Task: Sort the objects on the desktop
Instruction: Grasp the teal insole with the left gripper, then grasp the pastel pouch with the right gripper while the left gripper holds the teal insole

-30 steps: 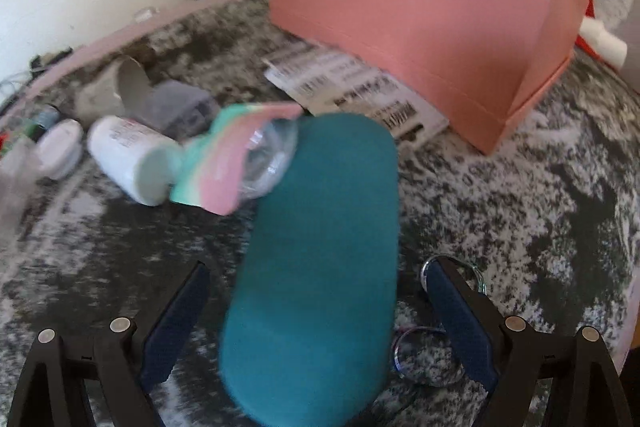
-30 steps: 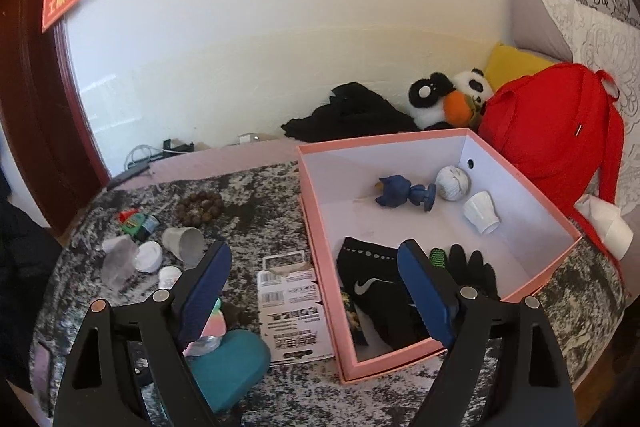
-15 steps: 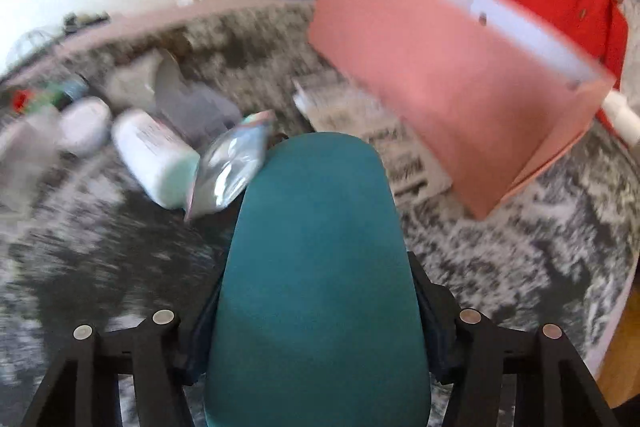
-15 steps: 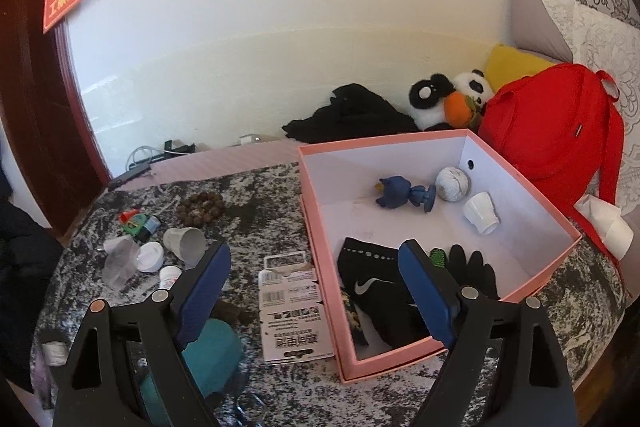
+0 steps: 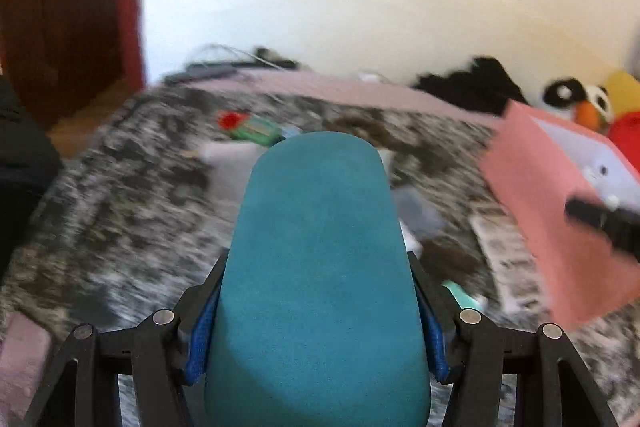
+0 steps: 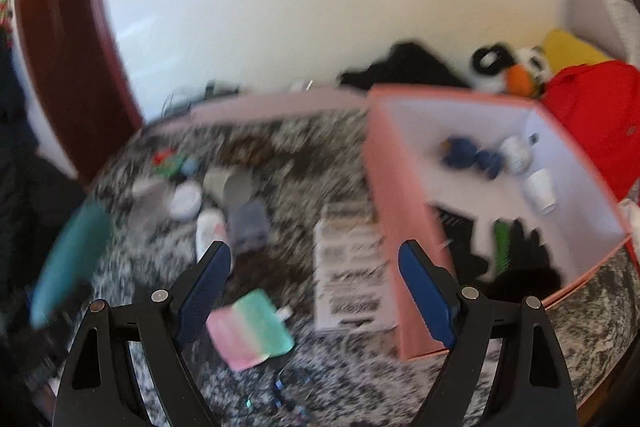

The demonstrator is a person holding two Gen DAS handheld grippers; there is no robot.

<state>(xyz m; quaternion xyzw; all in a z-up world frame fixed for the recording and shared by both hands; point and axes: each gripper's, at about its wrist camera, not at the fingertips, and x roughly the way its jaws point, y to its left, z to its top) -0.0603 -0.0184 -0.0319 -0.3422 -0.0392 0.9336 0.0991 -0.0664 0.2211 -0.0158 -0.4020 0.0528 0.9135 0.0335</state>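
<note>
Above the mottled tabletop [image 5: 120, 195], left gripper [image 5: 316, 343] jaws clamp the teal case [image 5: 320, 267]; right gripper [image 6: 312, 291] jaws gape wide beside the pink box [image 6: 384, 187].

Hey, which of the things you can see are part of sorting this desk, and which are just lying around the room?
Part of the job:
- teal case, clamped in the left gripper
- pink box
- striped pouch
- paper card
- white bottle
- right gripper, open

Just lying about:
- panda toy
- red backpack
- black clothing
</note>
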